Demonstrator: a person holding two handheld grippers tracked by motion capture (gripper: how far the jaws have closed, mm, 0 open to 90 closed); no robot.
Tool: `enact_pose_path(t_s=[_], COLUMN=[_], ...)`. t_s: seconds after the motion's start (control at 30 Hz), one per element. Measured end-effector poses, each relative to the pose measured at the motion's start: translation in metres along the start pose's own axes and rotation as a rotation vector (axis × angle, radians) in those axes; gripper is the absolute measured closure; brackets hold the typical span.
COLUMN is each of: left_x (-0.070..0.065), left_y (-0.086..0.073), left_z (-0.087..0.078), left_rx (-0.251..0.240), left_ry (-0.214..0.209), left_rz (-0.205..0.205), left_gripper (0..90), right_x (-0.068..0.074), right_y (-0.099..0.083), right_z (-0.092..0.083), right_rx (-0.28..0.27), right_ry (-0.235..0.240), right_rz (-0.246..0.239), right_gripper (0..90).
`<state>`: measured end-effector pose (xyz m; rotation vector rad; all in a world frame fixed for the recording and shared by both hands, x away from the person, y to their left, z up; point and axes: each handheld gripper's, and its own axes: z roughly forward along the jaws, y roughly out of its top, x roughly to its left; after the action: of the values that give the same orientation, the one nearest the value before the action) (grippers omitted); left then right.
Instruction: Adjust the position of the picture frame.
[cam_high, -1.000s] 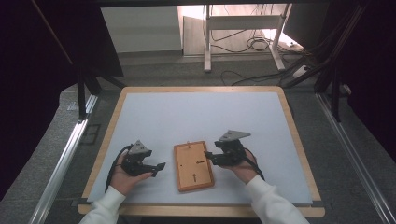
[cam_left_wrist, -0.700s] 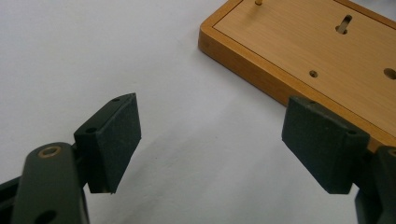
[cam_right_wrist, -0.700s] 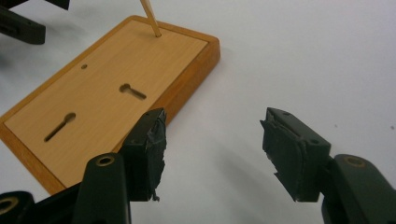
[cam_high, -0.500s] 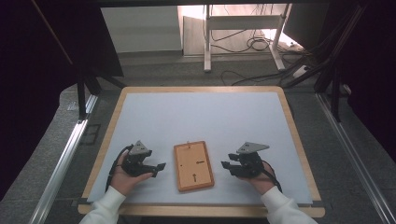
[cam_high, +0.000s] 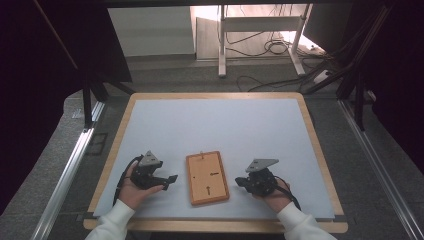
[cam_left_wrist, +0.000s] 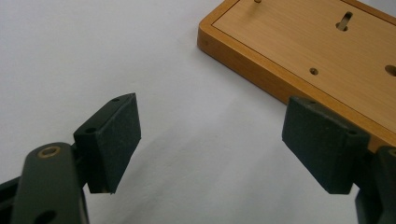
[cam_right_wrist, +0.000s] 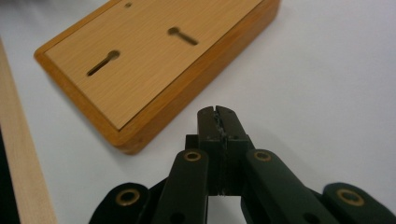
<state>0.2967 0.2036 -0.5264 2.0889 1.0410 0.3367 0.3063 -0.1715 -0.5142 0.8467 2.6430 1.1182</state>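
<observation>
The right gripper (cam_right_wrist: 218, 112) is pointing toward twelve o'clock, its two black jaws having just been closing and now pressing together with nothing between them. A wooden board (cam_right_wrist: 154, 56) is lying flat on the white table surface (cam_right_wrist: 327, 70) at about eleven o'clock from the fingertips, near them but not touching. Two keyhole slots are showing in its top face. The table's wooden edge (cam_right_wrist: 23, 186) is running along at nine o'clock.
</observation>
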Motion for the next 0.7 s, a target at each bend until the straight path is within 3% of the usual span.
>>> enact_pose_path(t_s=[0.57, 0.7], left_x=[-0.001, -0.001], left_y=[0.0, 0.0], left_z=[0.0, 0.0], left_rx=[0.003, -0.001], left_ry=[0.002, 0.004], left_rz=[0.006, 0.008], left_gripper=[19.5, 19.4], right_x=[0.018, 0.022], right_y=[-0.009, -0.01], right_z=[0.007, 0.009], right_rx=[0.048, 0.062], right_ry=[0.097, 0.089], right_rz=[-0.021, -0.031], right_gripper=[90.0, 90.0])
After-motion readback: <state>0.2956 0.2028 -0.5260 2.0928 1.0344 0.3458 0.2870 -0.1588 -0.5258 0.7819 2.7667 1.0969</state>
